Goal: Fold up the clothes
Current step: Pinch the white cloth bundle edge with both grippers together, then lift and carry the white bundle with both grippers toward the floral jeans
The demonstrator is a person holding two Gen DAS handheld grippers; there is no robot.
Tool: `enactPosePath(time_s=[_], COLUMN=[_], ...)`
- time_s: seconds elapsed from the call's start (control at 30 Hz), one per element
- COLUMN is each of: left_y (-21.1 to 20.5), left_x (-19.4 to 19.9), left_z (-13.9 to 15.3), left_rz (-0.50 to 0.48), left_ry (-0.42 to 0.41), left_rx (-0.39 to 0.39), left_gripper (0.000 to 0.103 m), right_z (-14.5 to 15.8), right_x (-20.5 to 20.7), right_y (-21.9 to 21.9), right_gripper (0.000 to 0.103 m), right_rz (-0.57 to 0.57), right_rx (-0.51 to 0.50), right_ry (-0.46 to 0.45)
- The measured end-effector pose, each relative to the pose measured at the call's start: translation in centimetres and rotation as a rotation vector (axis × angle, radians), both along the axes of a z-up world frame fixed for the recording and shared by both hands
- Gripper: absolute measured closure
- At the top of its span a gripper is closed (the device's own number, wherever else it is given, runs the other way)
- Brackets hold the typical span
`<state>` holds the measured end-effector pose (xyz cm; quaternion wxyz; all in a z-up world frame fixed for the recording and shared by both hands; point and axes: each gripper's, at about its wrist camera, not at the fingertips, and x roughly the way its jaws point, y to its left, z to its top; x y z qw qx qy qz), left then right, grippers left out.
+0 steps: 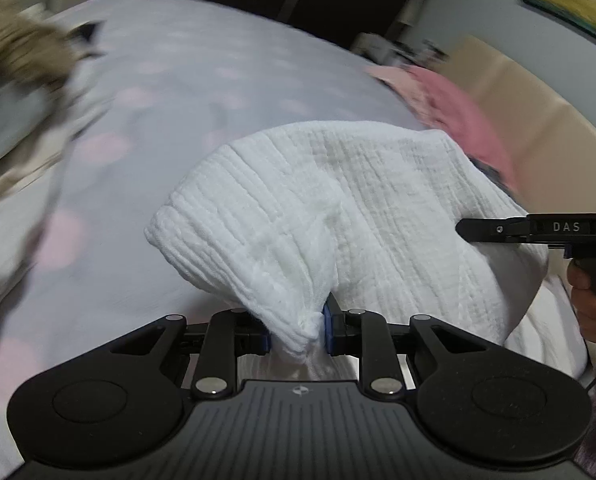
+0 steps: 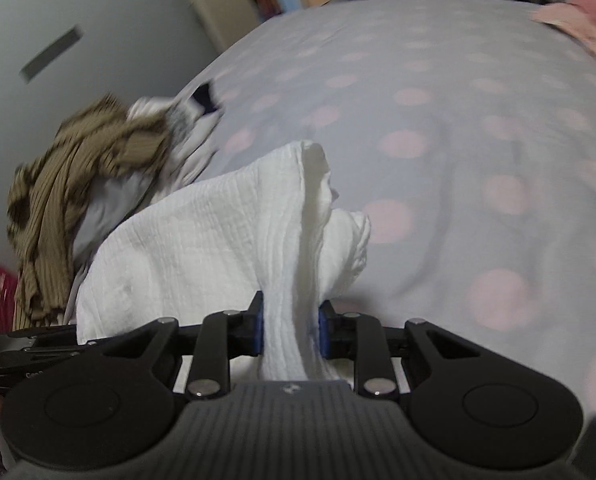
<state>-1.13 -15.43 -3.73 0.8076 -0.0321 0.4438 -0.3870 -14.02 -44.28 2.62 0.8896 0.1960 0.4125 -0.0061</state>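
Left wrist view: the left tool (image 1: 298,330) pinches a bunched corner of the white garment (image 1: 338,208), lifted above the dotted bed (image 1: 178,100); the right tool (image 2: 291,330) clamps another fold.

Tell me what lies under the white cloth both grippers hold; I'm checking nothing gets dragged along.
Under the white cloth only the polka-dot bedspread shows. A brown and grey clothes pile lies behind its far edge. Whatever sits directly beneath the draped middle is covered.
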Motion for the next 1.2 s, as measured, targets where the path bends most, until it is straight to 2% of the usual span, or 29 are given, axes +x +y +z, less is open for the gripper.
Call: enactPosePath(time_s=[0.27, 0.43, 0.57, 0.7, 0.87, 1.0, 1.2], left_y=[-13.5, -22.9, -30.1, -36.7, -43.1, -47.4, -53.0], left_x=[-2.9, -6.4, -8.7, -9.9, -12.4, -14.0, -16.8], left_z=[3.4, 5.2, 6.0, 6.7, 6.8, 6.6, 5.4], left_rz=[-0.292, -0.472, -0.592, -0.693, -0.858, -1.015, -1.153], left_ry=[-0.028, -0.042, -0.05, -0.07, -0.146, -0.21, -0.276], left_rx=[-0.072, -0.123, -0.116, -0.087, -0.04, -0.029, 0.045], left_gripper=[0.082, 0.082, 0.083, 0.083, 0.083, 0.083, 0.083], right_z=[4.1, 6.8, 8.1, 7.6, 6.1, 4.6, 0.6], right_x=[-11.6, -19.0, -24.3, -29.1, -34.1, -36.1, -37.0], right_y=[-10.7, -16.9, -20.8, -22.1, -22.0, -19.7, -18.2], right_gripper=[0.076, 0.076, 0.076, 0.076, 0.076, 0.076, 0.076], right_rz=[-0.271, -0.442, -0.6, -0.76, -1.019, -1.222, -1.453], right_rx=[-0.005, -0.07, -0.084, -0.086, -0.012, -0.023, 0.041], right_ry=[-0.084, -0.083, -0.077, -0.093, -0.183, -0.251, -0.345])
